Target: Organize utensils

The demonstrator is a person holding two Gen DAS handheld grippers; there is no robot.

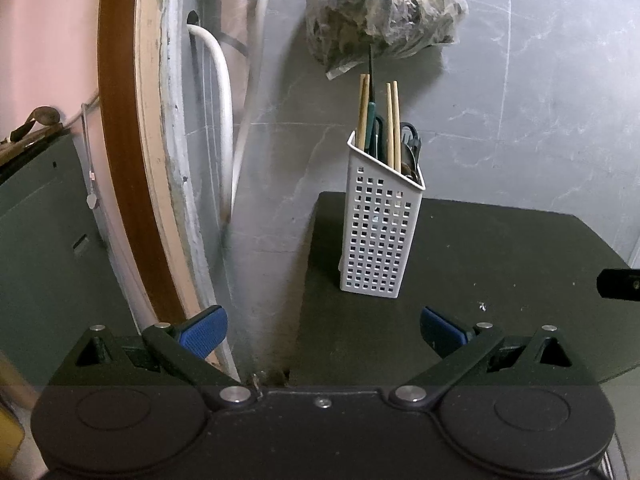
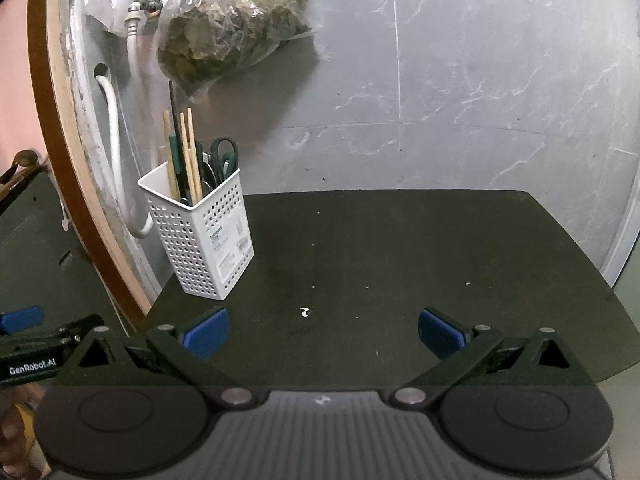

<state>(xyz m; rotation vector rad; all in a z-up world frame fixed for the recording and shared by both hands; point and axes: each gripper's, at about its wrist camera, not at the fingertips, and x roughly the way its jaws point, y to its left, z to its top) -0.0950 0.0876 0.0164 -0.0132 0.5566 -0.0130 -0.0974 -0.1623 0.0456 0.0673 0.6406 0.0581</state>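
Utensils (image 1: pixel 390 128) in holder (image 1: pixel 378 236) on table (image 1: pixel 500 264)

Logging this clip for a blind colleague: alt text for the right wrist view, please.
A white perforated holder with chopsticks and scissors stands upright at the dark table's back left corner. The right tongs are open and empty over the table.

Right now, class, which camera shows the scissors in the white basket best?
The right wrist view: the scissors show both dark handle loops above the basket rim. The left wrist view shows only part of them behind the chopsticks.
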